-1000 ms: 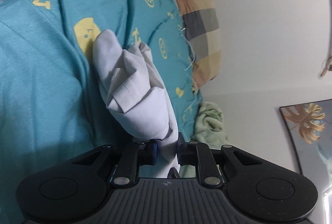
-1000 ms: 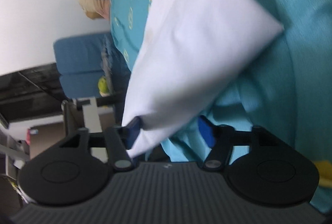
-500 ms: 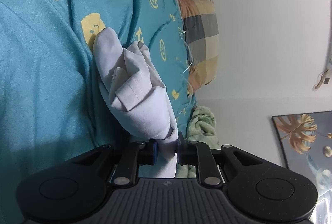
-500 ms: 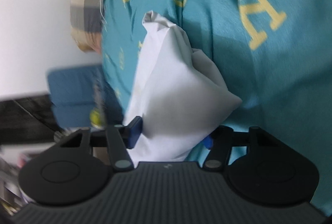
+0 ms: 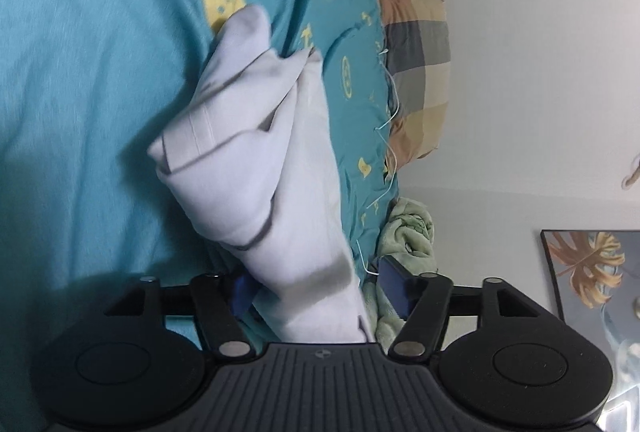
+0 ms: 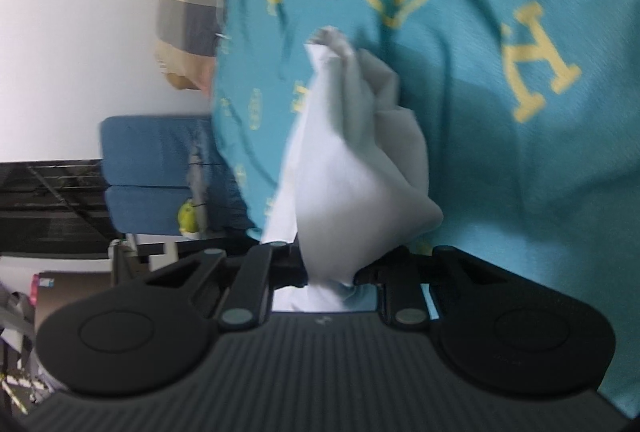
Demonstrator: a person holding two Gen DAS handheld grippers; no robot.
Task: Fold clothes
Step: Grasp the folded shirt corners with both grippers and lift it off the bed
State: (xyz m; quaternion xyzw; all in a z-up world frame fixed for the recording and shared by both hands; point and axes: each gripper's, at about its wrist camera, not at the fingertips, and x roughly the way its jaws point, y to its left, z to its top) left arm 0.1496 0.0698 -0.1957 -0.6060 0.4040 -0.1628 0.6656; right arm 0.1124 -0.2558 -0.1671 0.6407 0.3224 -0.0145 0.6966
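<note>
A teal bedspread with yellow prints lay beyond both jaws. The left gripper was opening around the white garment; the right gripper was closing, pinching it.

Home bedroom. A bed under a teal quilt printed with yellow letters and smiley faces fills most of both views. At the quilt's edge, against a plain white wall, lies a checked pillow in grey, cream and peach. A crumpled green blanket sits just beside the quilt's edge. A framed leaf picture hangs on that wall. Beyond the quilt, a blue padded chair and dark shelving.
</note>
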